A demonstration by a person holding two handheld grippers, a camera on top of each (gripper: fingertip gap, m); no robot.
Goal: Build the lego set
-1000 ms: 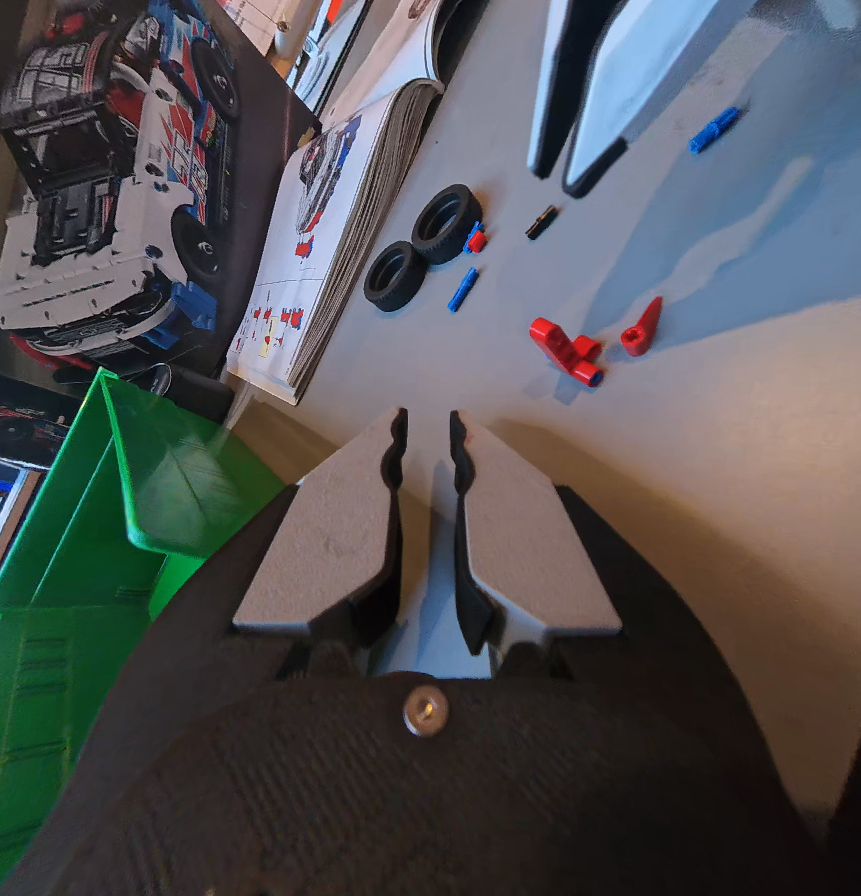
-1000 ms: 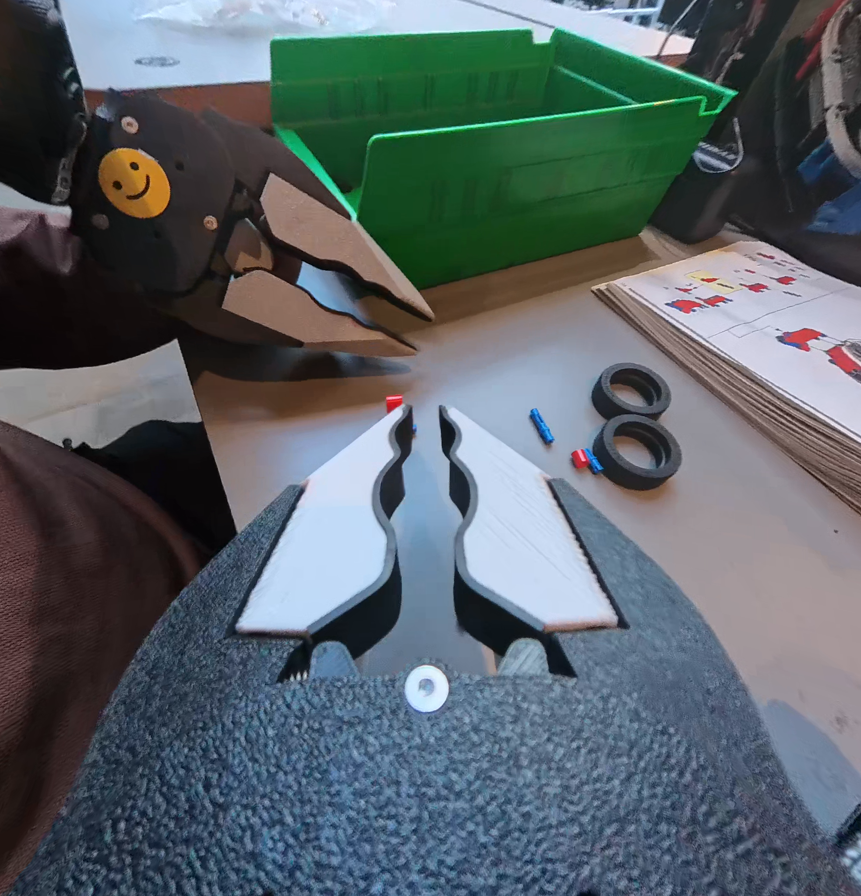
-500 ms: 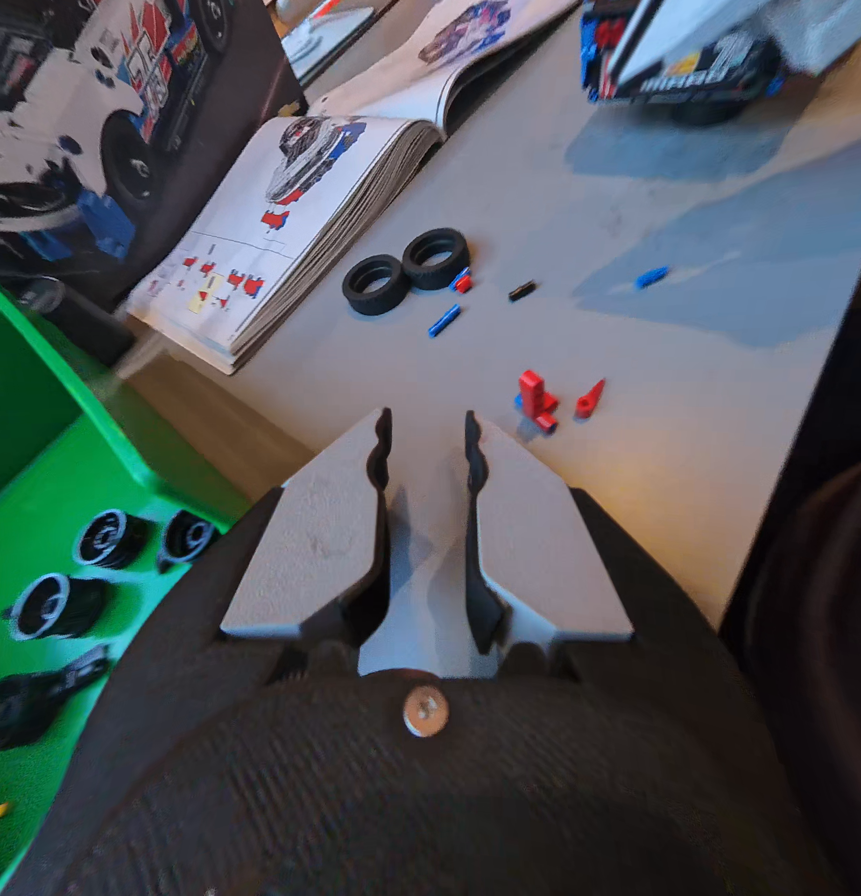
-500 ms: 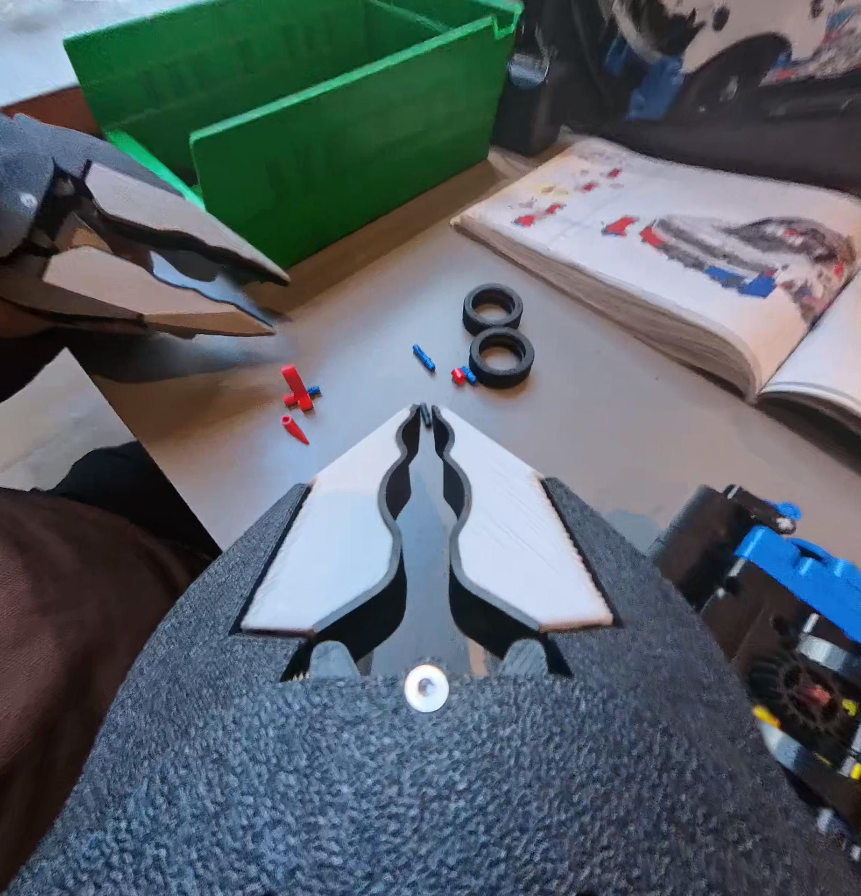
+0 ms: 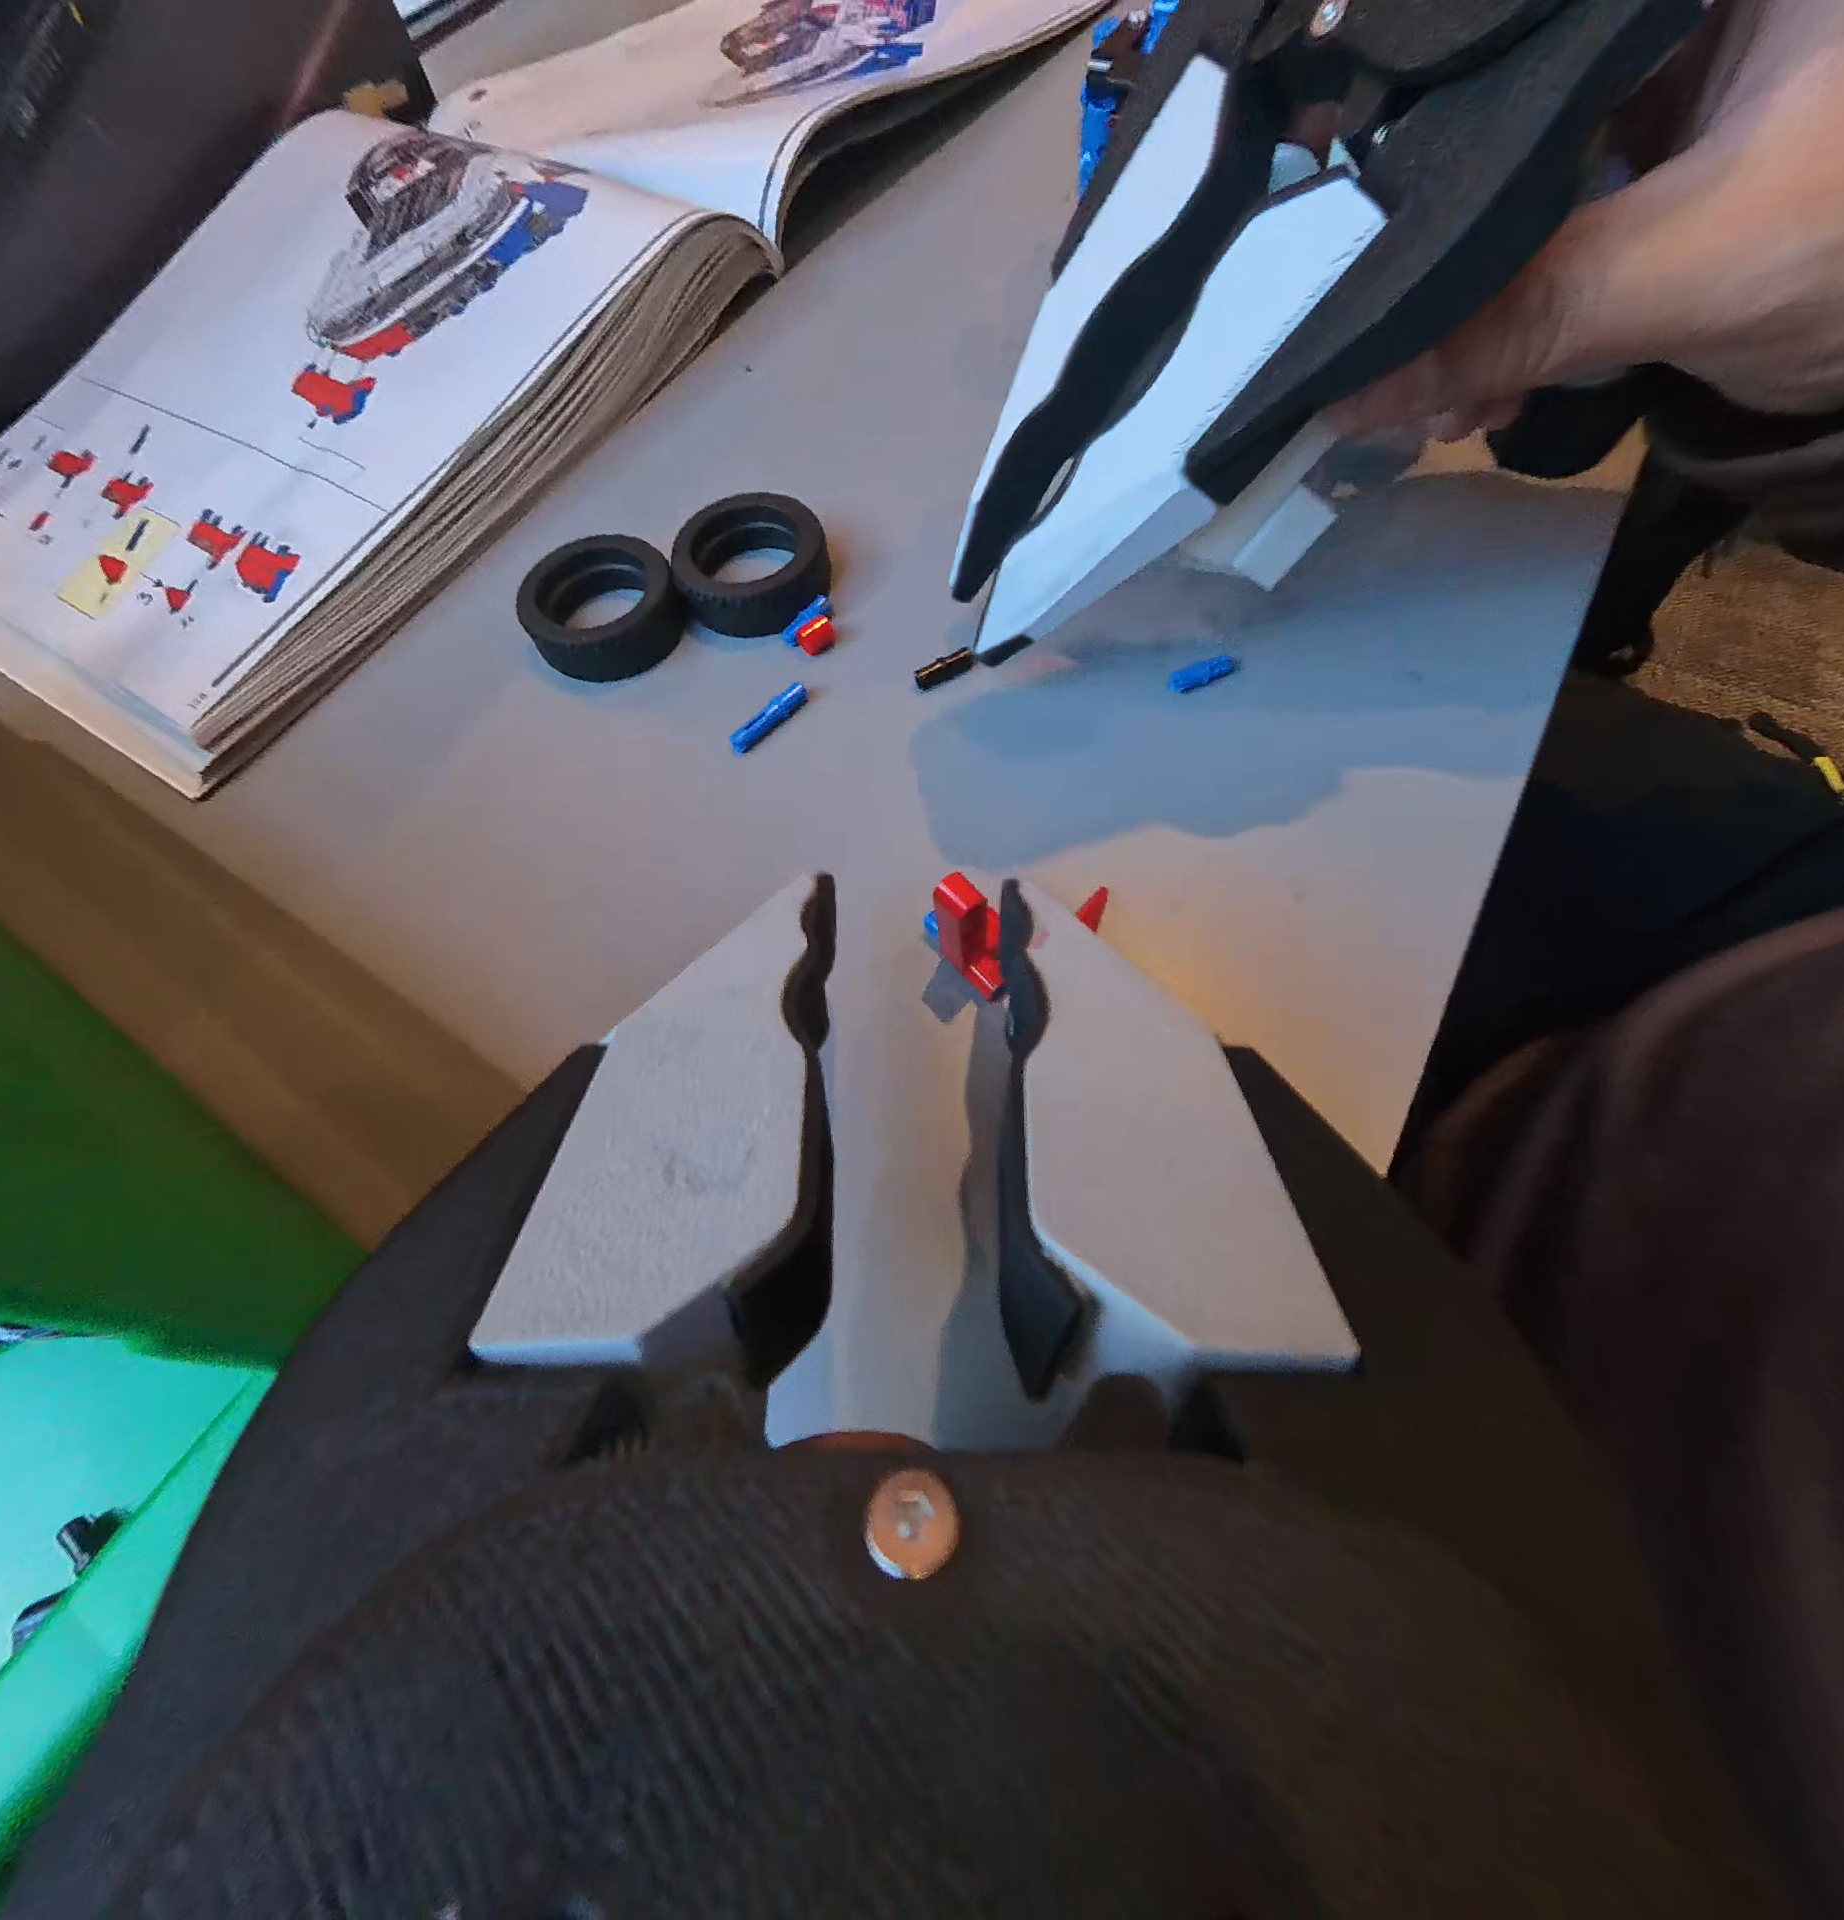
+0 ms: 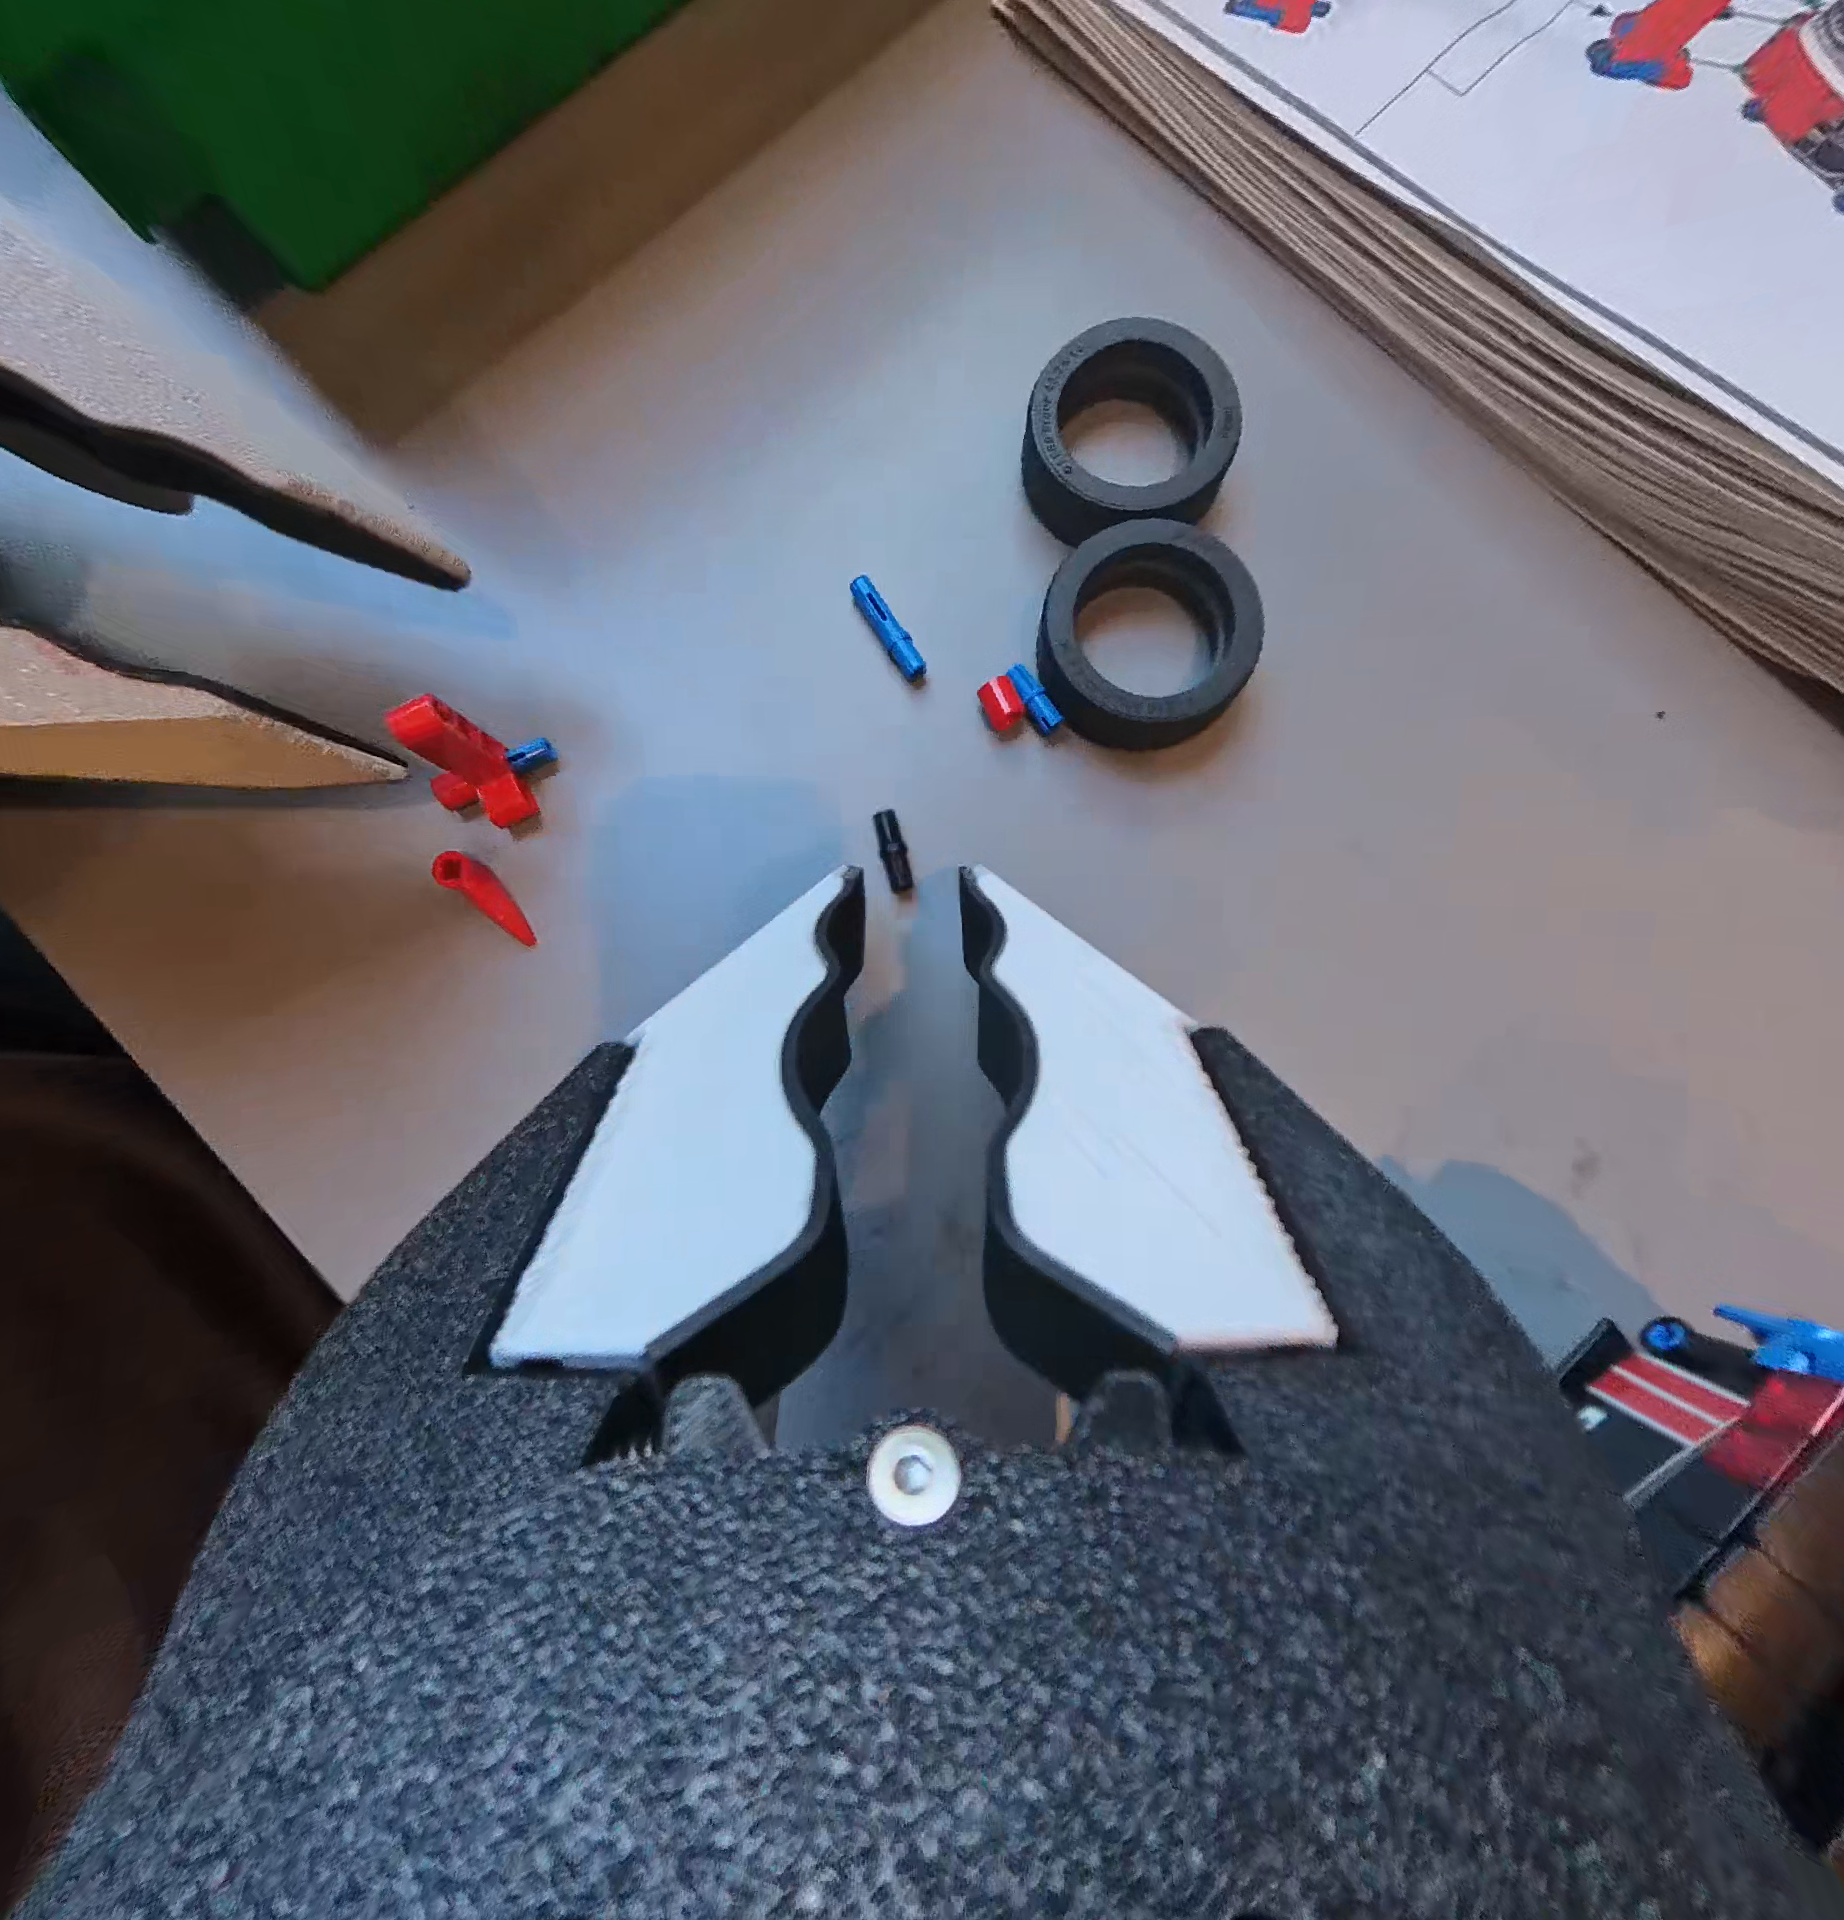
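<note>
My left gripper [image 5: 915, 894] is open and low over the grey table [image 5: 1261, 987]. A red L-shaped piece [image 5: 965, 930] with a blue pin in it stands between its tips, close to the right finger. A red cone piece [image 5: 1094, 904] lies just right of that finger. My right gripper [image 6: 907, 883] is open a little, and a black pin [image 6: 894, 850] lies on the table just ahead of its tips. In the right wrist view the left gripper [image 6: 430, 675] reaches the red L-shaped piece [image 6: 466, 764], with the red cone piece [image 6: 476, 894] beside it.
Two black tyres [image 6: 1131, 416] [image 6: 1152, 634] lie beside the open instruction book [image 6: 1520, 260]. A small red-and-blue piece [image 6: 1017, 701] and a blue pin [image 6: 887, 627] lie near them. Another blue pin [image 5: 1202, 673] lies farther right. A green bin [image 6: 326, 125] stands at the far left, a part-built car [image 6: 1728, 1403] at the right. My right fingertips sit around 9 centimetres from my left ones.
Both grippers have come down and forward toward the table. The left has opened wider around the red L-shaped piece. The right has opened slightly just behind the black pin.
</note>
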